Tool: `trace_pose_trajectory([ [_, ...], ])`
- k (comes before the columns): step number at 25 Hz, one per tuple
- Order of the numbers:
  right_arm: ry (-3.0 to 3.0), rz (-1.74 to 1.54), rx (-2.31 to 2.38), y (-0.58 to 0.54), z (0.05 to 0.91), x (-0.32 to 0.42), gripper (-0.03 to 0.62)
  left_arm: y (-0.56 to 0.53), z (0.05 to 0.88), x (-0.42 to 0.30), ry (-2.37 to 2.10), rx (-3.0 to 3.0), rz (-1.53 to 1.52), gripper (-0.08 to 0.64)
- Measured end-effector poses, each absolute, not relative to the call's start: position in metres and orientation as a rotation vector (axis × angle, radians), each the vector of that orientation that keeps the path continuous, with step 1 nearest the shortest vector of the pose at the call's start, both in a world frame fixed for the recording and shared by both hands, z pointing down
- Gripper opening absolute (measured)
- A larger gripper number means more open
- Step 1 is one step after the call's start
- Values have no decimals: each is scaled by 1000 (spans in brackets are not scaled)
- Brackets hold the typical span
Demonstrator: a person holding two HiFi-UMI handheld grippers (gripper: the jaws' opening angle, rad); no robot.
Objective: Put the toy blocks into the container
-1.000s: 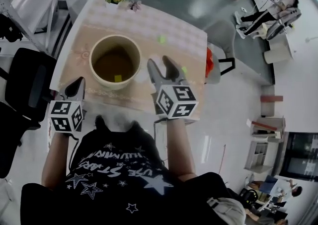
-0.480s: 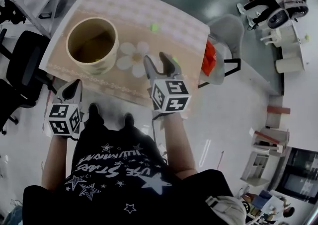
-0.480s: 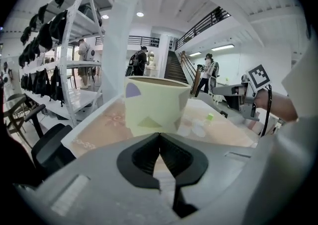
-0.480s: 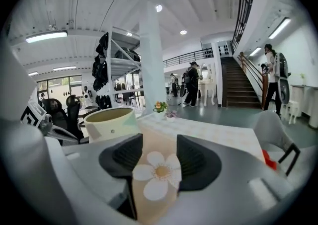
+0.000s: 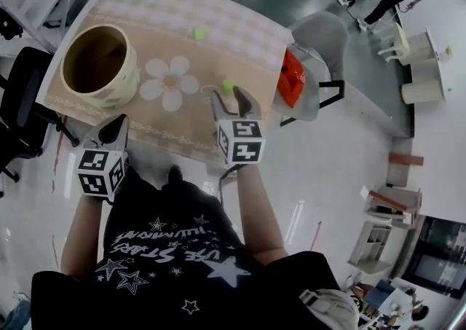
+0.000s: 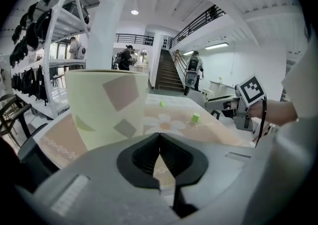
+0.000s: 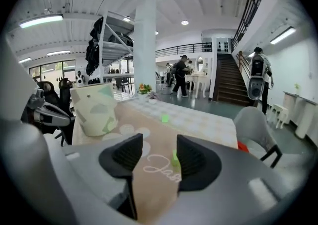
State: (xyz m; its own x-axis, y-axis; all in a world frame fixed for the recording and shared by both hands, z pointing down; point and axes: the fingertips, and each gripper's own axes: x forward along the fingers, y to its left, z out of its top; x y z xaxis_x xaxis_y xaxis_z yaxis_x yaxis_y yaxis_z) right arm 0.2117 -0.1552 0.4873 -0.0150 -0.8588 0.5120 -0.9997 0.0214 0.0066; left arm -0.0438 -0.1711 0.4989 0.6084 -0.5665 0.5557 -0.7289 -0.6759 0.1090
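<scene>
Plainly the step in hand is the reach for a block. The right tongs stand open over the near right corner of the table; the near block, small and green, sits on the table at their 12 o'clock, just off the tips. In the right gripper view it shows in the gap, close to the right-hand jaw; no pad presses on it, so nothing is gripped yet.

The far block, also green, lies at 11 o'clock from the near one, well apart, toward the table's far side. The container stands upright with its mouth open at the table's left end, at about 9 o'clock from the near block and well apart from it. The left tongs hang just off the table's near edge at the container's 6 o'clock; their jaws are closed on each other and hold nothing.

By my reading no block is in transit, and two on the table are yet to go in. The next move calls for easing the right tongs forward and a touch to the right, so the block sits centred between the pads; otherwise the right-hand jaw may nudge so light a piece aside. After that they should close squarely, lift, carry toward 9 o'clock until the block is over the rim, and let go.
</scene>
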Motion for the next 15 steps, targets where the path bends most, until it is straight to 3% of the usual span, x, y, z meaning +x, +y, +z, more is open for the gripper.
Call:
trace_pose_trajectory([
  [15, -1820, 661, 1723, -176, 574, 256, 218, -187, 507, 29, -997, 2534, 745, 9],
])
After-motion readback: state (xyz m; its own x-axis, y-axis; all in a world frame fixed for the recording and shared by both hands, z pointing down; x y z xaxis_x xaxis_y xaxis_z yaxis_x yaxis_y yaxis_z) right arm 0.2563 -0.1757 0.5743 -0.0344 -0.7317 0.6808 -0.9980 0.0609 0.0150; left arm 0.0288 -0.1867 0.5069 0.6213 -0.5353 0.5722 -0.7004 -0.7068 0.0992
